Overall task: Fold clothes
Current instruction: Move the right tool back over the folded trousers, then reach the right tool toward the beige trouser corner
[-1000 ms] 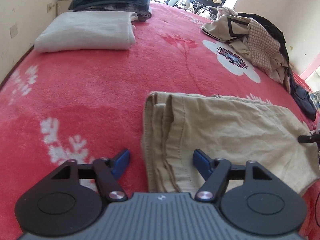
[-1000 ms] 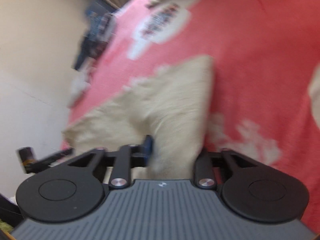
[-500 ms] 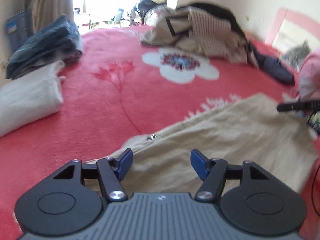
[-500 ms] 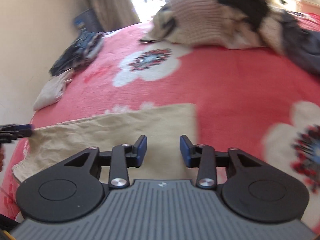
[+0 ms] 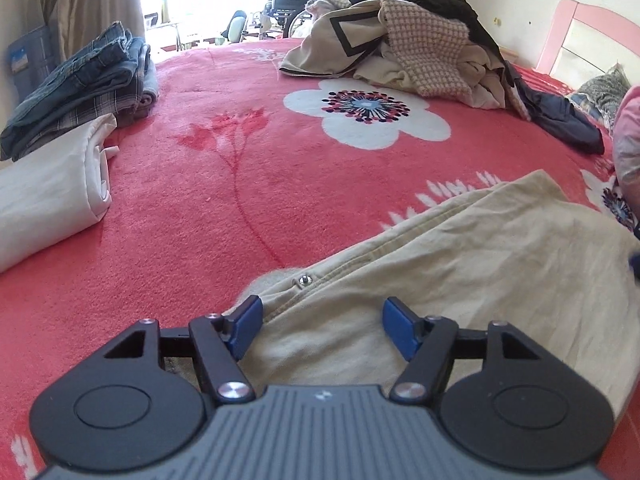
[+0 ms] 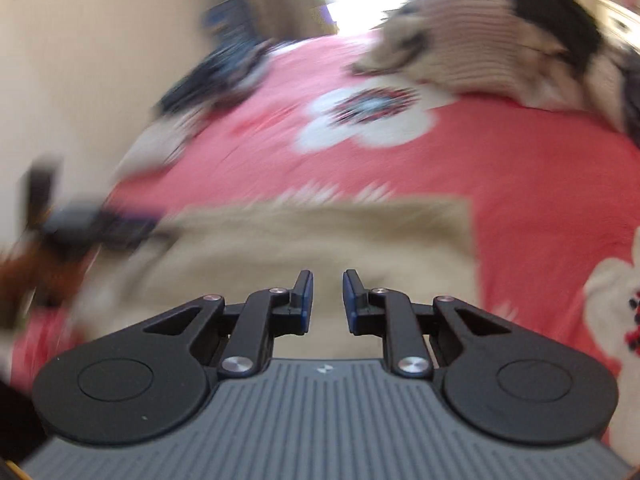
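Hovering over khaki trousers on red blanket.
Left gripper wide apart, empty; right gripper narrowly parted, empty.

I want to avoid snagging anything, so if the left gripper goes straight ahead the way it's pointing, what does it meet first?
The left gripper, jaws wide open, would most likely meet the beige folded cotton trousers first, near their metal snap button. The red floral fleece blanket lies beyond. Height above the fabric is unclear.

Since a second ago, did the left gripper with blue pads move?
Yes. The left gripper swung right and tilted up: the folded white cloth slid from top centre to the left edge.
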`<state>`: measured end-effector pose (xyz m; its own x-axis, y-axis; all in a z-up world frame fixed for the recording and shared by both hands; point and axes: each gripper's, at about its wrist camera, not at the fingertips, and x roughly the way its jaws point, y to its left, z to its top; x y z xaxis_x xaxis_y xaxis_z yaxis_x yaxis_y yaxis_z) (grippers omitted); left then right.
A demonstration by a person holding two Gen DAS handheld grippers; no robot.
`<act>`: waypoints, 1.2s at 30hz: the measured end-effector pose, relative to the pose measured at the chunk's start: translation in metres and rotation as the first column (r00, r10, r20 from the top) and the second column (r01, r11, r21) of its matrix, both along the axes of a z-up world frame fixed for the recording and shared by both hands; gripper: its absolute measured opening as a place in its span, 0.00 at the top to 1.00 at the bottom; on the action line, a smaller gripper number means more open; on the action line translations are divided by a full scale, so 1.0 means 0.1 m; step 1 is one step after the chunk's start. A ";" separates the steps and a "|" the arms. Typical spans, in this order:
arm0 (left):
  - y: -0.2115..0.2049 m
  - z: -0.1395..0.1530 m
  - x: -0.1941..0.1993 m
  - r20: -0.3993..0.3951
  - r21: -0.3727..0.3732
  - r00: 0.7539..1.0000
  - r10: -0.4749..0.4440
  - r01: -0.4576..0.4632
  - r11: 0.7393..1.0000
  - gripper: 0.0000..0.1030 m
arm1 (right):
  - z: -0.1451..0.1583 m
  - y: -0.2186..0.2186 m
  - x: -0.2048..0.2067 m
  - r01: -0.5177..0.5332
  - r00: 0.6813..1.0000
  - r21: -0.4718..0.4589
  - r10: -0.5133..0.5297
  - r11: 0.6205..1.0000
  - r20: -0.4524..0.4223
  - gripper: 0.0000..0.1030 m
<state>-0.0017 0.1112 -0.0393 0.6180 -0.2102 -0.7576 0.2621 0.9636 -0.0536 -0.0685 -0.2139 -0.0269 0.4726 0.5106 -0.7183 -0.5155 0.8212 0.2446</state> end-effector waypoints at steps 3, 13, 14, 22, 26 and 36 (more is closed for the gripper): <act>-0.02 0.04 -0.01 0.011 0.019 1.000 -0.011 0.011 1.000 0.33 | -0.28 0.11 -0.22 -0.003 0.999 -0.132 -0.004 0.991 -0.051 0.85; -0.32 0.12 -0.17 -0.001 0.039 0.989 -0.146 0.146 0.989 0.34 | -0.23 0.02 -0.57 0.012 0.998 0.010 -0.011 1.000 -0.058 0.85; -0.36 0.08 -0.18 0.003 0.057 0.989 -0.147 0.147 0.987 0.32 | -0.39 0.05 -0.57 0.022 0.996 -0.036 -0.025 0.999 -0.090 0.85; -0.41 0.18 -0.18 0.018 0.048 0.992 -0.128 0.127 0.991 0.33 | -0.31 -0.28 -0.71 0.185 0.978 0.068 -0.177 0.980 -0.109 0.82; -0.61 0.33 -0.23 0.063 -0.006 0.975 -0.211 0.212 0.977 0.33 | -0.28 -0.81 -0.77 0.405 0.909 0.225 -0.364 0.886 -0.200 0.72; -1.46 0.32 -0.50 0.051 -0.110 0.852 -0.522 0.524 0.844 0.32 | -0.64 -1.36 -0.55 0.677 0.731 0.366 -0.527 0.638 -0.434 0.52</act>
<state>-0.0512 -0.0347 -0.0074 0.4048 -0.5913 -0.6975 0.7274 0.6705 -0.1462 -0.1237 -0.3504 -0.0906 0.6308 0.4804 -0.6094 0.1996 0.6585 0.7257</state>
